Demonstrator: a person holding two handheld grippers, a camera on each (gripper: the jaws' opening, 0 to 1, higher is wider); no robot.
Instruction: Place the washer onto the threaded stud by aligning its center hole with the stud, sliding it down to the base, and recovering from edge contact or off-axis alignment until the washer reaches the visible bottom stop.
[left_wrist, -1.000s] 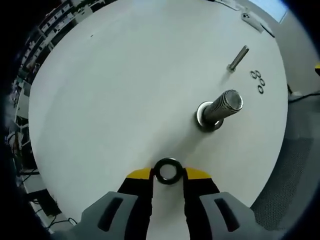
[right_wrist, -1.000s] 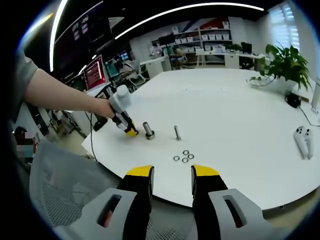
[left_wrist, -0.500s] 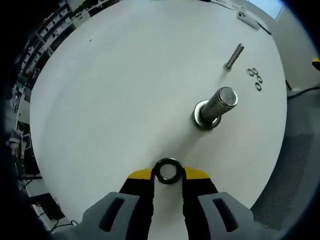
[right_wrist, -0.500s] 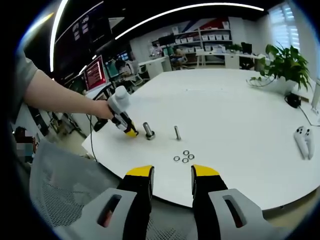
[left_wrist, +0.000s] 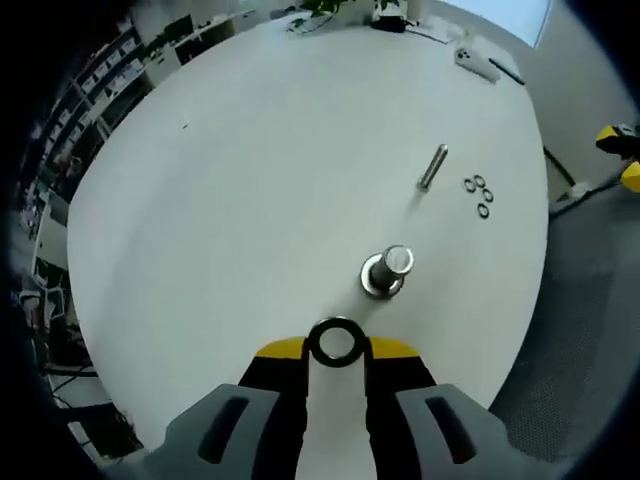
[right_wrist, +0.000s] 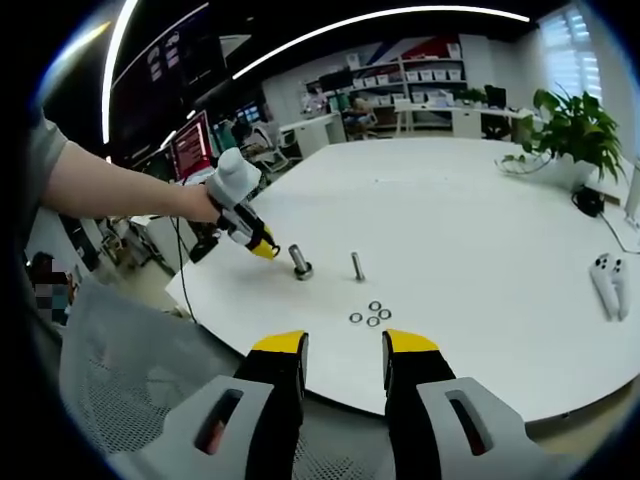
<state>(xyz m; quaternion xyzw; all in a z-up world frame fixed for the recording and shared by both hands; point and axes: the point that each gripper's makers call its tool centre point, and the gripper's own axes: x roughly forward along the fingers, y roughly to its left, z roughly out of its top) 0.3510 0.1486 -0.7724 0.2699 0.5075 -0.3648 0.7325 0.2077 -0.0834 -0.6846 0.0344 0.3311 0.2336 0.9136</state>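
In the left gripper view, the left gripper (left_wrist: 337, 350) clamps the washer (left_wrist: 336, 342) by its rim between the yellow-tipped jaws, held in the air short of the threaded stud (left_wrist: 386, 271), which stands upright on the white table (left_wrist: 250, 170). The hole is not yet over the stud tip, so alignment, sliding and seating all remain. In the right gripper view, the right gripper (right_wrist: 343, 352) hangs released and holds nothing, well apart from the stud (right_wrist: 299, 263); spare washers (right_wrist: 369, 315) lie nearby.

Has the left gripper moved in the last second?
Yes. In the right gripper view the left gripper has risen off the table, now higher relative to the threaded stud, with the washer between its fingers.
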